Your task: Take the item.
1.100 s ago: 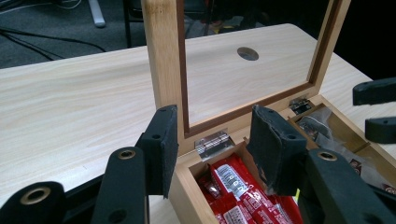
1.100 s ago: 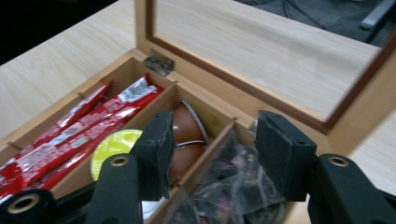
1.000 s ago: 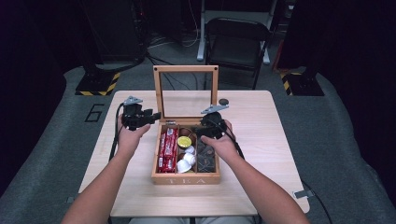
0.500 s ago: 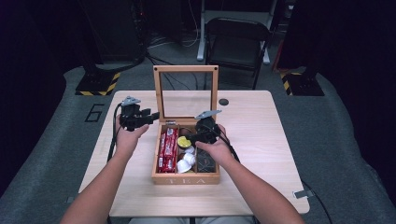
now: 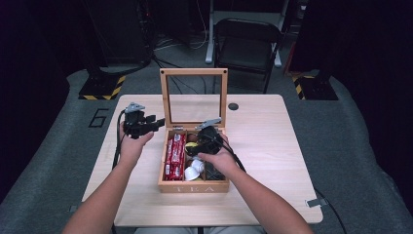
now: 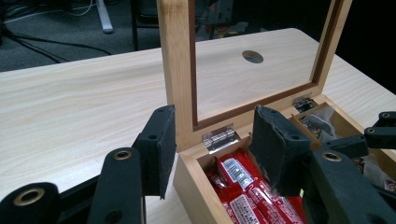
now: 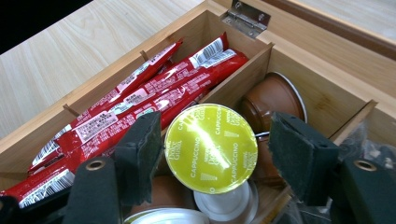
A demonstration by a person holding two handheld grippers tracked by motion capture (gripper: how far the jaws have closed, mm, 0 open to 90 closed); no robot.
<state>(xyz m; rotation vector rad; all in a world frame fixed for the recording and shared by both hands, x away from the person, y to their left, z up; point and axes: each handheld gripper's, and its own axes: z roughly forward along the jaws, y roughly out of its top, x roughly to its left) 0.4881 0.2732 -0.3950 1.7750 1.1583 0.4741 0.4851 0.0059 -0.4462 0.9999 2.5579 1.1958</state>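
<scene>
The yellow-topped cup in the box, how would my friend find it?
Look for the open wooden tea box in the middle of the table. In its middle section, beside the red packets, a round pod sits between the right claw jaws. It alone has a bright yellow lid reading CAPPUCCINO; nearby pods are brown or white.

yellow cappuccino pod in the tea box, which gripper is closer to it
Right. The right gripper has its open jaws either side of the yellow cappuccino pod; the left gripper straddles the box's back left corner.

The red packets (image 7: 140,105) run off the lower left edge. A brown pod (image 7: 273,98) hides partly behind the yellow-lidded pod (image 7: 211,147).
</scene>
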